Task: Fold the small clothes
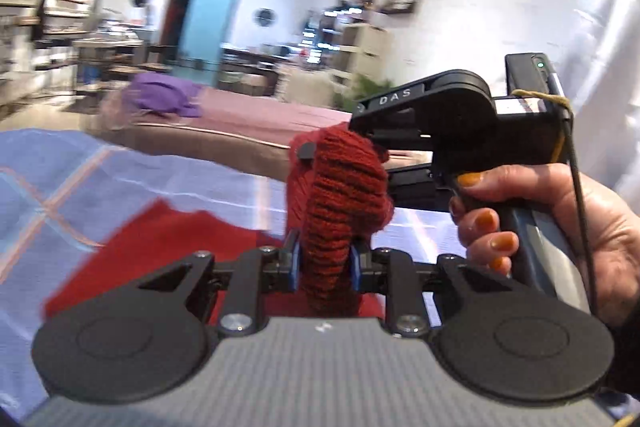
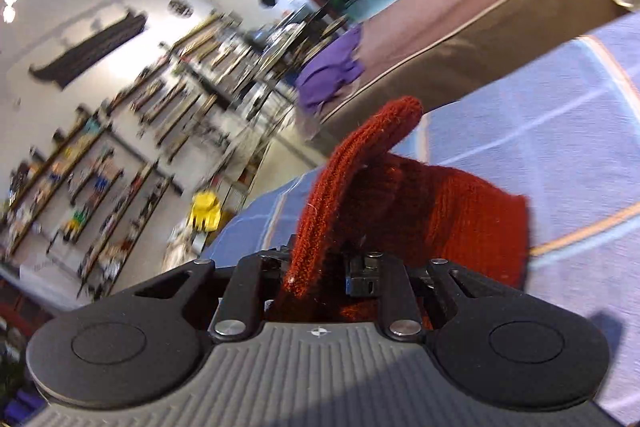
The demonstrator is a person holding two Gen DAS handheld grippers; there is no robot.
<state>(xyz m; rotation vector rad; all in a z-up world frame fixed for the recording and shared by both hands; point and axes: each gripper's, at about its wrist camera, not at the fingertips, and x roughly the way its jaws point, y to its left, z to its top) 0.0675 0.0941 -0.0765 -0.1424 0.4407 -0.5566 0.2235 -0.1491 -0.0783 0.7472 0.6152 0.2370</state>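
Note:
A dark red knitted garment (image 1: 340,195) is lifted off a blue checked sheet (image 1: 80,179). My left gripper (image 1: 324,263) is shut on a ribbed bunch of it, which stands up between the blue pads. Part of the garment trails down to the left onto the sheet. Just beyond, the right gripper (image 1: 308,153) shows in the left wrist view, held by a hand (image 1: 532,223) and pinching the same garment's upper edge. In the right wrist view my right gripper (image 2: 320,267) is shut on the red knit (image 2: 432,211), a ribbed flap sticking up from the jaws.
Beyond the blue sheet lies a bed with a pink cover (image 1: 256,115) and a purple cloth (image 1: 164,95) on it. Shelves (image 2: 100,163) line the far wall, with a yellow object (image 2: 206,211) on the floor. A person's white garment (image 1: 608,27) fills the right edge.

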